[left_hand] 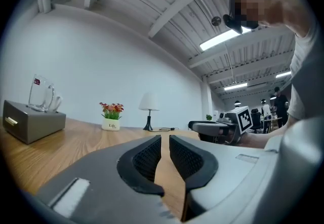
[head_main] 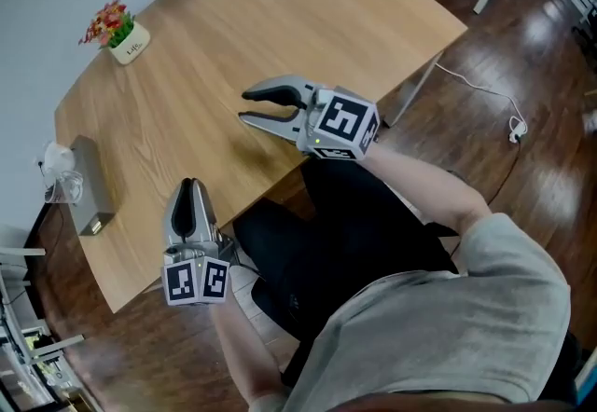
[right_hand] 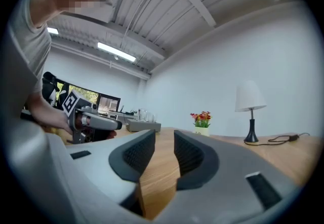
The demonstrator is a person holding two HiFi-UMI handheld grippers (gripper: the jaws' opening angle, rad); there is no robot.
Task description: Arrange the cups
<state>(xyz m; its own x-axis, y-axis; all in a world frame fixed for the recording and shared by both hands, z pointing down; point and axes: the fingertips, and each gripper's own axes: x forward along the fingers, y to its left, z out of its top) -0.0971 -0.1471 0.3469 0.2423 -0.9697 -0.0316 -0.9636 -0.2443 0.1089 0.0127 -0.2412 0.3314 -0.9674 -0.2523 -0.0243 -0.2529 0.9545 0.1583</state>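
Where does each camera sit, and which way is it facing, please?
Head view: on the person's head, looking steeply down at the table; shows both forearms, lap, left gripper and right gripper.
Left gripper view: on that gripper, level across the table toward the wall; shows its jaws, the right gripper.
Right gripper view: on that gripper, level across the table; shows its jaws, the left gripper.
Shared: both gripper views catch the flower pot and lamp.
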